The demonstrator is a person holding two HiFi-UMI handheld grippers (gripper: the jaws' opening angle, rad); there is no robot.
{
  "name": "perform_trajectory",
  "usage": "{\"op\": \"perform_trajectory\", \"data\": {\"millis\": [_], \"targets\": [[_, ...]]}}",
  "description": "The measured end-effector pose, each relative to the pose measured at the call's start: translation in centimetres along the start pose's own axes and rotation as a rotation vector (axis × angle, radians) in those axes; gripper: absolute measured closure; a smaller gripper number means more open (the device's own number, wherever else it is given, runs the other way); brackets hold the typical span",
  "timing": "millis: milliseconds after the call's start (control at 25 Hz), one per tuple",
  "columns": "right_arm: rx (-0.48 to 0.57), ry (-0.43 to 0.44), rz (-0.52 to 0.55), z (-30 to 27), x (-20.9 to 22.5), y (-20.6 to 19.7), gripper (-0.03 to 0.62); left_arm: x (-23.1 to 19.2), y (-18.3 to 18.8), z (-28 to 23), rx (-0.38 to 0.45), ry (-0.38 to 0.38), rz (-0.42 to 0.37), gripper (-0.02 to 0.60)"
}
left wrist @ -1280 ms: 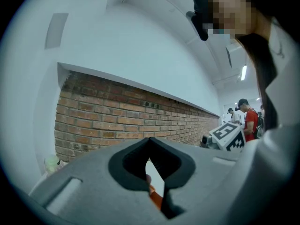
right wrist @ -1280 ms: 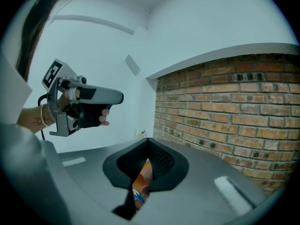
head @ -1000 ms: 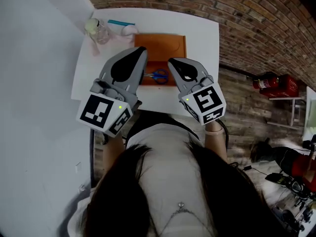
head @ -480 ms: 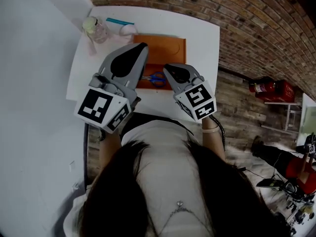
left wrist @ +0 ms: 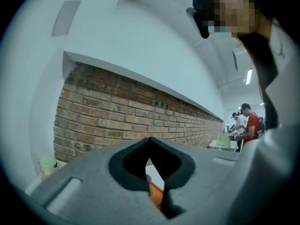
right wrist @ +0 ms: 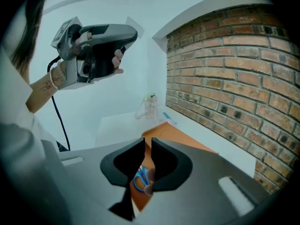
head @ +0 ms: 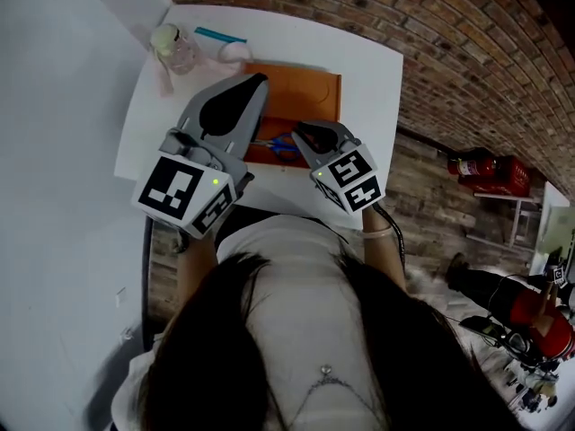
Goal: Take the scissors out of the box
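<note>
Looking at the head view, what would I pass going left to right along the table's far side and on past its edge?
Clear bottle → teal pen → orange box → red fire extinguisher.

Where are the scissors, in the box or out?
In: the blue-handled scissors lie inside the orange box, near its front edge.

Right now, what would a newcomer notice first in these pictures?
The orange box on the white table, with blue-handled scissors inside. Above the table are the left tool, shut, and the right tool, its jaws just opening with nothing between, aimed at the scissors.
</note>
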State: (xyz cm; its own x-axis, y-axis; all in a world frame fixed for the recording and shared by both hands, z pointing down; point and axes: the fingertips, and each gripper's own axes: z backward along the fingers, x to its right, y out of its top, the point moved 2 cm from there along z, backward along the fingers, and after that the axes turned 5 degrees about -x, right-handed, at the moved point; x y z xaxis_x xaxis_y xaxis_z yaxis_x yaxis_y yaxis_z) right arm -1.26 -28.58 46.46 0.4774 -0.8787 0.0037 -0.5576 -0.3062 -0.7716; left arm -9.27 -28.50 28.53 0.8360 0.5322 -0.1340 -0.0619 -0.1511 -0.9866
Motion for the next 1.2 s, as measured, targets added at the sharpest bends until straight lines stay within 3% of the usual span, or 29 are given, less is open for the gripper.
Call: {"op": "perform_trajectory", "data": {"millis": [560,1200], "targets": [[-0.177,0.075,0.071,-4.5,0.1,-3.5,0.505,-2.7,-0.1,-0.9,0.010,0.035,0.018,0.581],[-0.355,0.173,0.110,-8.0,-0.4,-7.4,0.468,-4.8,-1.4,-2.3,-0.038,0.042,0.051,0.581]]}}
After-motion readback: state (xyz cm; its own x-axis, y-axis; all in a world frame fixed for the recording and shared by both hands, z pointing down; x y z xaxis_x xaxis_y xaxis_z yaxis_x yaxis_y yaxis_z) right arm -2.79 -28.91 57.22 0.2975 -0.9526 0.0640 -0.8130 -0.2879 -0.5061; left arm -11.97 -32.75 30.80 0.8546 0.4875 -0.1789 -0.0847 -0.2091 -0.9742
